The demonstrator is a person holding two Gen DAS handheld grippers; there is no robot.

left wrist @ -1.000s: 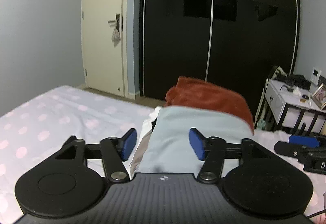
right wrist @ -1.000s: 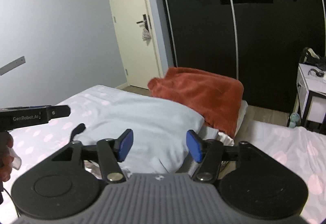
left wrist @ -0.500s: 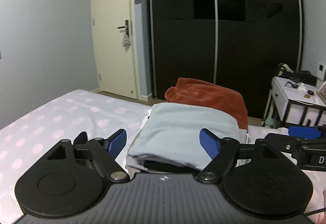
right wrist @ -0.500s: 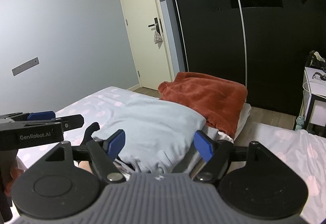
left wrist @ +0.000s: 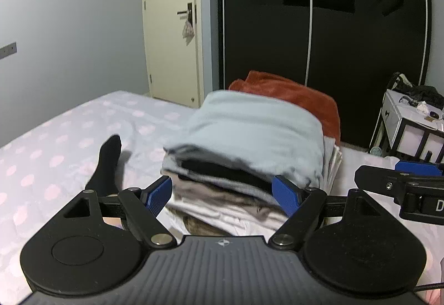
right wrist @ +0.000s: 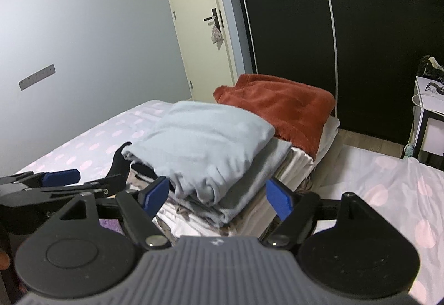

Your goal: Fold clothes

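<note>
A folded pale blue garment lies on top of a stack of folded clothes on the bed; it also shows in the right wrist view. Behind the stack lies a folded rust-orange fleece, also seen in the left wrist view. My left gripper is open, its blue pads on either side of the stack's near edge. My right gripper is open in front of the stack's corner. Neither holds anything. A black sock lies on the bed to the left.
The bed has a pale sheet with pink dots. A black wardrobe and a cream door stand behind. A white side table with small items stands at the right. The other gripper shows at each view's edge.
Both grippers have opened wider and drawn back and lower, so more of the stack's side layers now show. The blue garment stays on top of the stack.
</note>
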